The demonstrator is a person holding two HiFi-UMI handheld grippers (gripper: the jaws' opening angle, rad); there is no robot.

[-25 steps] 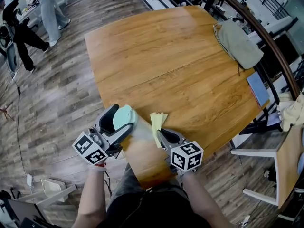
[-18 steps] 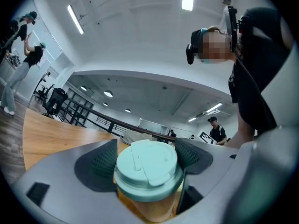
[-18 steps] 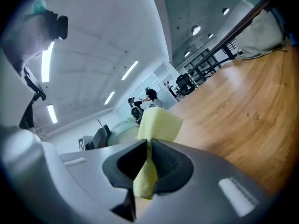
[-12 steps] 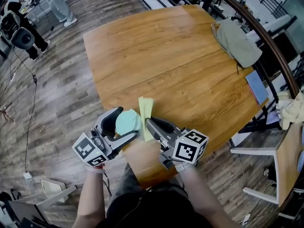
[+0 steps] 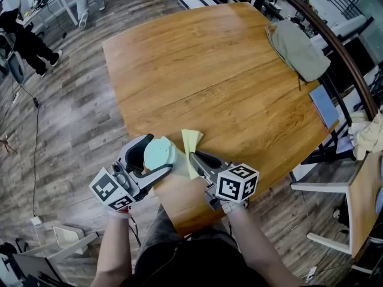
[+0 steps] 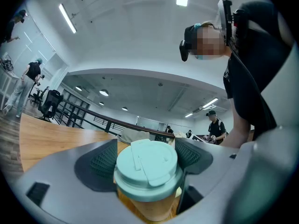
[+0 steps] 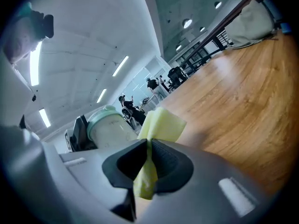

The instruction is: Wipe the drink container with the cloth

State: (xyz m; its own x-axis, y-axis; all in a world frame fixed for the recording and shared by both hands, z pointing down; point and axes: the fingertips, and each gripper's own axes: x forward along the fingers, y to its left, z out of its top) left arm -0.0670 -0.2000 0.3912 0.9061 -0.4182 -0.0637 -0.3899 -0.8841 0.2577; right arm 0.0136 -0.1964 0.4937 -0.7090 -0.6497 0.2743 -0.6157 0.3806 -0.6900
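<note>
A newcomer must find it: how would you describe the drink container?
Start at the wooden table; at its near edge the left claw grips the drink container. Its round mint-green lid sets it apart from the yellow cloth pinched in the right claw beside it.

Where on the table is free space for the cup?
The wooden table is bare across its middle and left, up to the grey bag at the far right. Crowded only at the near edge: cup, yellow cloth.

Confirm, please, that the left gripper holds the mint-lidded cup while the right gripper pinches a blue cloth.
The colour is wrong: the right gripper view shows the right gripper pinching a yellow cloth; the left gripper holds the mint-lidded cup.
</note>
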